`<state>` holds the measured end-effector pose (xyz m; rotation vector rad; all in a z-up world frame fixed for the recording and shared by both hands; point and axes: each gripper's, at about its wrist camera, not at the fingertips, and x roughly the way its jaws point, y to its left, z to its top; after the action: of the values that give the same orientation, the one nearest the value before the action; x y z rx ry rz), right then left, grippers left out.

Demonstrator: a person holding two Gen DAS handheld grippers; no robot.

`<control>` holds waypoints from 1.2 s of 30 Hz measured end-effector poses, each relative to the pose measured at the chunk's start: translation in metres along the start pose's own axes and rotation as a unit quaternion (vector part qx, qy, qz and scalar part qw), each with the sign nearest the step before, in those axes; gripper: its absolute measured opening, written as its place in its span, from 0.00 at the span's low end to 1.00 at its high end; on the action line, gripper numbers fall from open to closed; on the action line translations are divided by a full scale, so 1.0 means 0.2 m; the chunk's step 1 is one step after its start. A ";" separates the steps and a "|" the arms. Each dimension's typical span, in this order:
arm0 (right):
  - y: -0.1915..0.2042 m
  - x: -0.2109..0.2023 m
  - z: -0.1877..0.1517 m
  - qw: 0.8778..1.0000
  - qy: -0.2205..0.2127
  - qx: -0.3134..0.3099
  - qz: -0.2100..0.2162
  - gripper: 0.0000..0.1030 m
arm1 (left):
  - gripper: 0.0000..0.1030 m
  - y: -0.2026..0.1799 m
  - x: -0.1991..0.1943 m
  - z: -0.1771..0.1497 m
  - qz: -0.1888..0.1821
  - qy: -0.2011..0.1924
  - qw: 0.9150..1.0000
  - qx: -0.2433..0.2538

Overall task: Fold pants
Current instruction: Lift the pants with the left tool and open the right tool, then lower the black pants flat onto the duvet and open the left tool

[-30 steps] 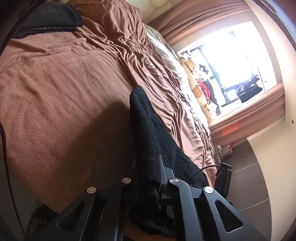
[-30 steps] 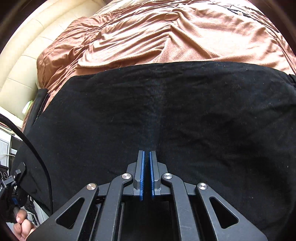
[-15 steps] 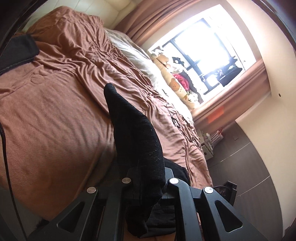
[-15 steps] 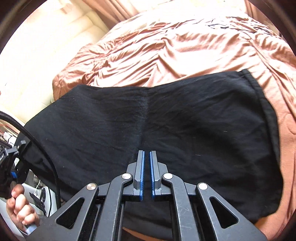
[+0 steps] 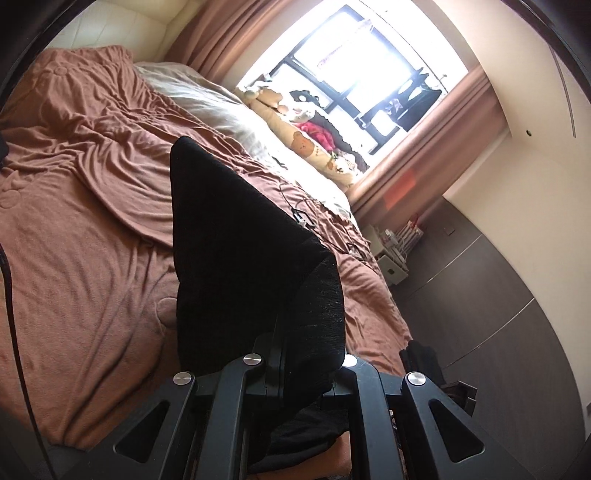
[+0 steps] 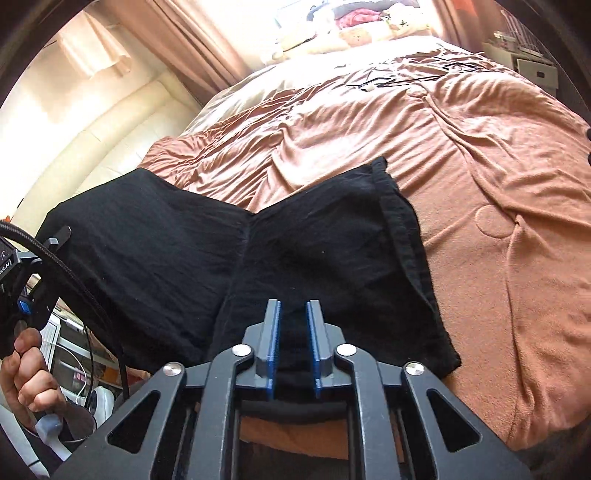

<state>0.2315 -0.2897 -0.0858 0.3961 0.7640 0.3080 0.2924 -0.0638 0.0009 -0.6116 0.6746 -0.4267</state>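
Left gripper point(image 5: 295, 354) clenched on black cotton pants point(image 6: 295, 243), lifted off rumpled brown bedspread point(image 6: 498, 258); right gripper point(image 6: 293, 332) parted, seemingly over the cloth.

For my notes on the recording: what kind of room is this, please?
Most likely a home bedroom. A large bed with a rumpled brown cover fills most of both views, pillows lie along its far side below a bright window with long curtains, and black pants are spread on the bed.
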 end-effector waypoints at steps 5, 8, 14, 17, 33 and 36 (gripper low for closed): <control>-0.12 -0.12 -0.06 1.000 -0.018 0.020 -0.001 0.37 | 0.10 -0.13 0.11 -0.05 -0.004 0.019 1.000 0.021; -0.19 -0.17 -0.09 0.999 -0.021 0.028 -0.005 0.37 | 0.10 -0.18 0.17 -0.08 -0.009 0.032 0.999 0.028; -0.27 -0.23 -0.13 0.999 -0.020 0.043 -0.013 0.37 | 0.10 -0.29 0.31 -0.16 -0.014 0.060 0.997 0.047; -0.33 -0.24 -0.13 0.998 -0.021 0.054 -0.013 0.37 | 0.10 -0.34 0.43 -0.21 -0.018 0.084 0.994 0.061; -0.55 -0.31 -0.24 0.993 -0.018 0.109 -0.028 0.37 | 0.10 -0.40 0.85 -0.45 -0.023 0.187 0.980 0.063; -0.57 -0.32 -0.25 0.993 -0.021 0.113 -0.027 0.37 | 0.11 -0.42 0.89 -0.48 -0.022 0.197 0.978 0.071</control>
<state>0.1661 -0.4046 -0.1306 0.5936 0.7688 0.1621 0.3381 -0.2600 -0.0840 -0.4095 1.0003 -0.6411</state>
